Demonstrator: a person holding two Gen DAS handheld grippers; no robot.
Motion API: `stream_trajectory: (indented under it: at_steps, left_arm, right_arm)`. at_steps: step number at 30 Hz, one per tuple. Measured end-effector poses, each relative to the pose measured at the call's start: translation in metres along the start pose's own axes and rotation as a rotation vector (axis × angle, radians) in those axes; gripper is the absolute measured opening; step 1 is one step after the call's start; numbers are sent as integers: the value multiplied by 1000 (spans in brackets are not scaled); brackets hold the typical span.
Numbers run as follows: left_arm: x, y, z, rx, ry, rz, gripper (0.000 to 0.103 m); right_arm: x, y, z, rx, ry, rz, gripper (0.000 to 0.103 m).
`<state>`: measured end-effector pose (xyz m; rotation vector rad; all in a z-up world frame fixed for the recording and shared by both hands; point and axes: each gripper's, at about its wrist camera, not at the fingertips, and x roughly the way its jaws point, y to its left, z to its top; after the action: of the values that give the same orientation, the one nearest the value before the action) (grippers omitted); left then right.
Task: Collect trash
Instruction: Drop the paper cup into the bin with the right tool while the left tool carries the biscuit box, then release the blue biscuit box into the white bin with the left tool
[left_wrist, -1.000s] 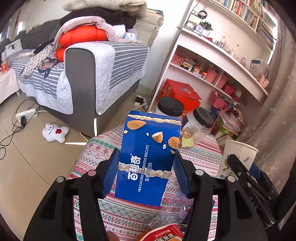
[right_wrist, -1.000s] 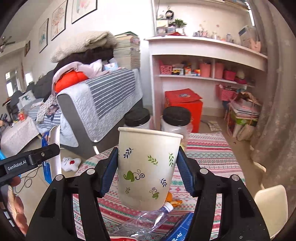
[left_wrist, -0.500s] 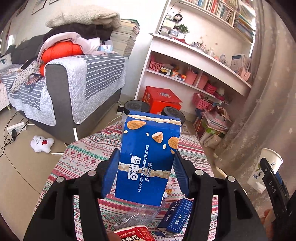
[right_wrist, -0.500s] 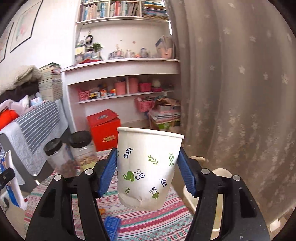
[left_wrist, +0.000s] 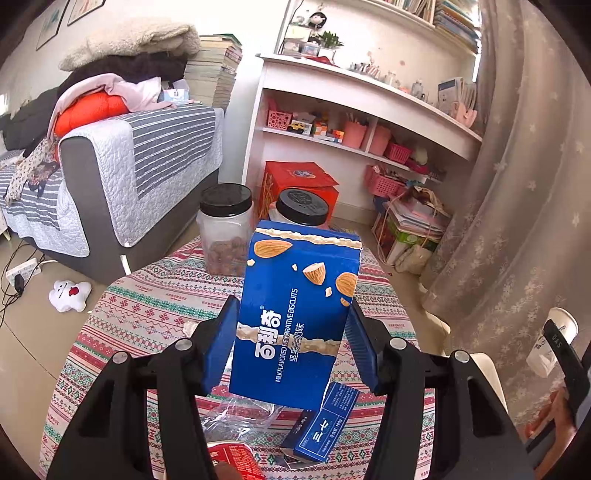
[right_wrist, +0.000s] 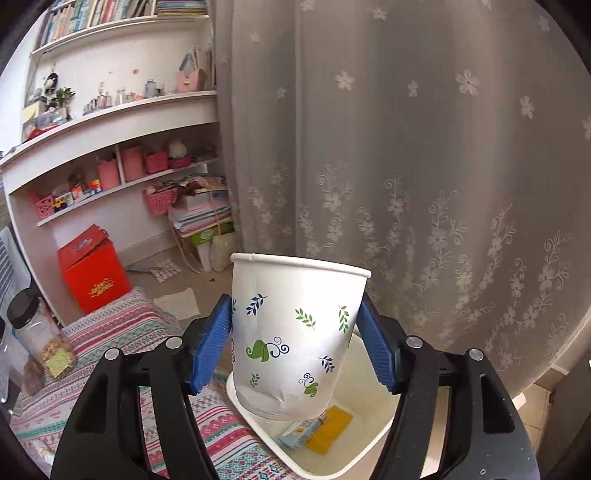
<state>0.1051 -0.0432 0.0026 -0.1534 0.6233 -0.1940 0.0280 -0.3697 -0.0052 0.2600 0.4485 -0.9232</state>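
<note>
Pinching a blue "MILK FLAVORED DECORATIVE BISCUITS" box (left_wrist: 295, 317), left claw (left_wrist: 291, 347); right claw (right_wrist: 295, 343) clamps a leaf-printed paper cup (right_wrist: 295, 332)

Both grippers same build: left gripper (left_wrist: 291, 345) and right gripper (right_wrist: 295, 343) have matte black plastic arms with triangular cutouts and silver round screw heads. Fingers (left_wrist: 218, 349) carry ribbed blue pads. White "DAS" lettering on right unit's black side.
</note>
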Motion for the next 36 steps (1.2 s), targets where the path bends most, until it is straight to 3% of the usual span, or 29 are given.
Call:
stream_trajectory:
  at_steps: [4, 7, 14, 20, 30, 31, 33, 36]
  left_arm:
    - [1, -25, -7, 38, 6, -26, 56]
    - [-1, -43, -8, 64, -5, -47, 56]
    - [6, -111, -13, 124, 35, -154, 56]
    - [14, -198, -21, 183, 103, -295, 56]
    - [27, -307, -34, 234, 199, -436, 57]
    - [32, -312, -35, 233, 229, -445, 59]
    - [42, -320, -37, 214, 284, -456, 74]
    - [47, -319, -37, 192, 319, -458, 78]
  right_arm:
    - [15, -18, 4, 21, 47, -35, 75]
    - [21, -34, 6, 50, 77, -48, 95]
    - [14, -81, 27, 172, 49, -41, 96]
    - [6, -133, 46, 288, -8, -83, 96]
    - [12, -192, 49, 411, -3, -145, 96]
    - [11, -195, 49, 418, -4, -147, 96]
    - [10, -198, 49, 424, -9, -155, 96]
    - [9, -200, 49, 439, -16, -154, 96]
